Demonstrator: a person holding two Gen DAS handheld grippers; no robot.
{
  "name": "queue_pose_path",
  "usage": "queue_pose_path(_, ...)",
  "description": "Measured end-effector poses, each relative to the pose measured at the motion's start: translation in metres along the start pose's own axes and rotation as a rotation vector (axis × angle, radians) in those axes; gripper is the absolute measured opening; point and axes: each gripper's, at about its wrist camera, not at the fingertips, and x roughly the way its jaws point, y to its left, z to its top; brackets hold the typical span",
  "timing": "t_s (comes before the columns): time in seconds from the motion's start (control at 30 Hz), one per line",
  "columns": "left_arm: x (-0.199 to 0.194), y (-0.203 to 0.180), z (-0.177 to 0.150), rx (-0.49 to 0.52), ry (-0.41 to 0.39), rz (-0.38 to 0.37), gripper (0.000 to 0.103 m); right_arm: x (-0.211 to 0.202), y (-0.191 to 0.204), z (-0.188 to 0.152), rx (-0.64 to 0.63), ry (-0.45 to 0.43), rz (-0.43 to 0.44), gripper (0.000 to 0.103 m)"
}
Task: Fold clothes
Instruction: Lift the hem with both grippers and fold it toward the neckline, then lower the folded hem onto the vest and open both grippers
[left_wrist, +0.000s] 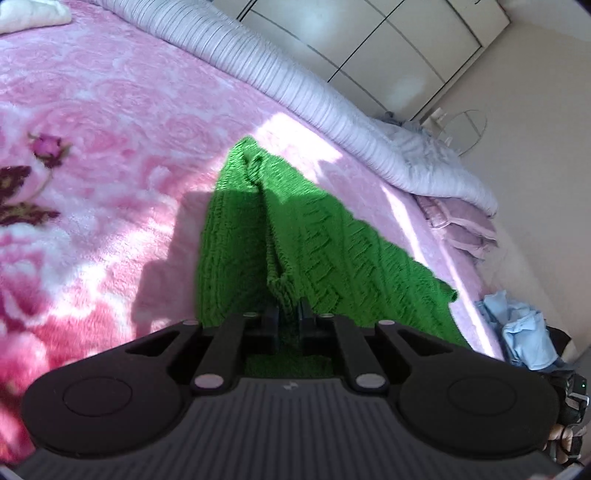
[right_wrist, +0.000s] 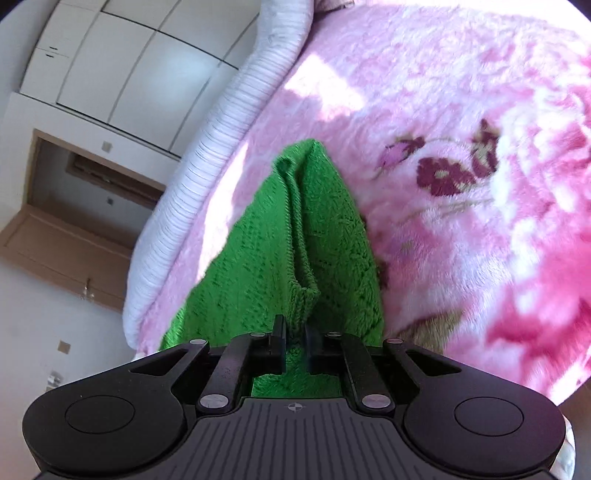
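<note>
Left gripper (left_wrist: 288, 314): fingers drawn close together, pinching a bunched fold of the green knit (left_wrist: 295, 236) between the pads, linkage arms angled inward. Right gripper (right_wrist: 294, 332): same pose, fingers nearly closed on a ribbed edge of the green knit, which hangs away from the tips. No hand or sleeve visible in either wrist view.

Pink floral blanket (left_wrist: 110, 110) (bed), green knit (left_wrist: 314, 240)

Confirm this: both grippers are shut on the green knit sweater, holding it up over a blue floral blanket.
The colour is wrong: the floral blanket is pink, as both wrist views show. The rest holds: left gripper and right gripper are each shut on the green knit sweater.
</note>
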Motion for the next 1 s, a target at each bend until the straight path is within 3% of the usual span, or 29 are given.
queue_pose_path(0.43,-0.028,-0.003,-0.021,0.031,-0.022,0.000,0.006,-0.017,0.001,-0.014,-0.020,0.000,0.001,0.008)
queue_pose_path(0.7,-0.021,0.002,-0.029,0.064,-0.004,0.038,0.006,-0.015,-0.003,-0.023,-0.047,0.017,-0.037,0.007)
queue_pose_path(1.0,-0.020,0.001,-0.034,0.109,0.000,0.058,0.009,-0.016,0.012,-0.030,-0.188,0.000,-0.116,0.008)
